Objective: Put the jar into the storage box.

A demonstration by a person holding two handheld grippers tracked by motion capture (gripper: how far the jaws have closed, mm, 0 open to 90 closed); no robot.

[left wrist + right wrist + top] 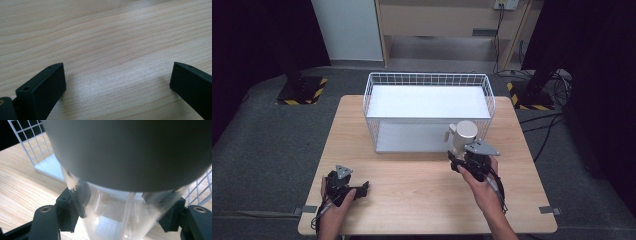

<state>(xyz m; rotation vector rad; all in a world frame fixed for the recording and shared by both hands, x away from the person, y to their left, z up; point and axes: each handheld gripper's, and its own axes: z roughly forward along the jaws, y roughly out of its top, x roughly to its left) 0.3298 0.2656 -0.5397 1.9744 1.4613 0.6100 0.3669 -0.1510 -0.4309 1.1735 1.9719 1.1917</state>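
Observation:
A clear bottle with a wide grey-beige cap (464,134) stands upright just above the table, in front of the white wire basket (427,75). My right gripper (460,156) is shut on its clear body below the cap. In the right gripper view the cap (125,157) looms large, and the right gripper (125,207) presses a black pad on each side of the see-through body. My left gripper (362,189) rests near the table's front left corner. In its own view the left gripper (117,80) is open over bare wood, with nothing between its jaws.
The wooden table (412,200) carries the basket, which has a white floor (427,100) and nothing in it. In the right gripper view the basket's mesh (27,140) is close behind the bottle. Black stands with striped bases (302,90) and cables are on the floor beyond.

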